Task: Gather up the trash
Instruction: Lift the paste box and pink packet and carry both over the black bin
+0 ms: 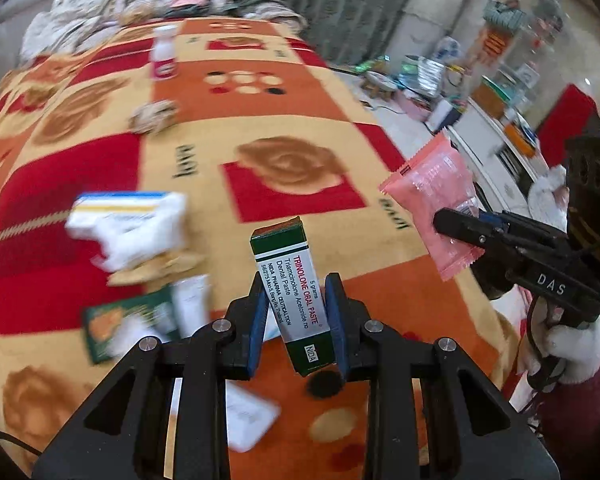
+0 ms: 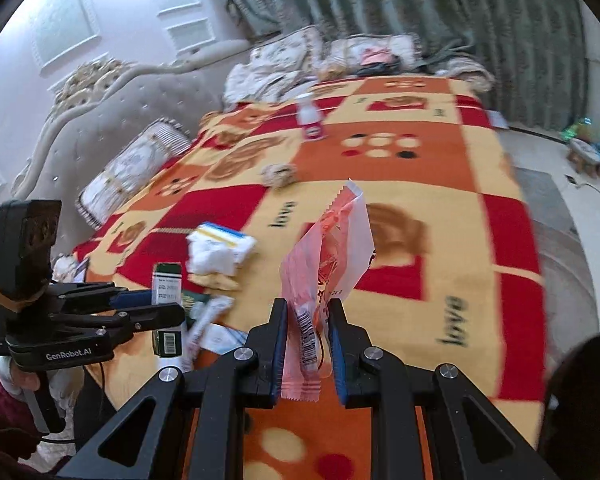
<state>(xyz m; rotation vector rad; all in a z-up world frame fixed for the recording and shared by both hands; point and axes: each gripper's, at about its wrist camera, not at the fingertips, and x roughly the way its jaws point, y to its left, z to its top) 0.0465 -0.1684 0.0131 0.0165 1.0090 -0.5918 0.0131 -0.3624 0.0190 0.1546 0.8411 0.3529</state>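
My left gripper (image 1: 297, 316) is shut on a green and white oral paste box (image 1: 290, 292), held up off the bed. In the right wrist view the same box (image 2: 166, 280) shows at the left in that gripper (image 2: 156, 308). My right gripper (image 2: 308, 340) is shut on a pink snack wrapper (image 2: 326, 264), which stands up between the blue pads. That wrapper (image 1: 436, 204) hangs at the right of the left wrist view, pinched by the right gripper (image 1: 460, 220). More trash lies on the bed: a white and blue tissue pack (image 1: 128, 224), a green packet (image 1: 128, 324), a crumpled wad (image 1: 154, 116) and a white bottle (image 1: 164, 54).
A patterned orange, red and cream blanket (image 2: 440, 264) covers the bed. A padded headboard (image 2: 100, 120) and pillows (image 2: 136, 164) are at the left. Green curtains (image 2: 420, 4) hang behind. Clutter sits on the floor (image 1: 412, 76) at the right of the bed.
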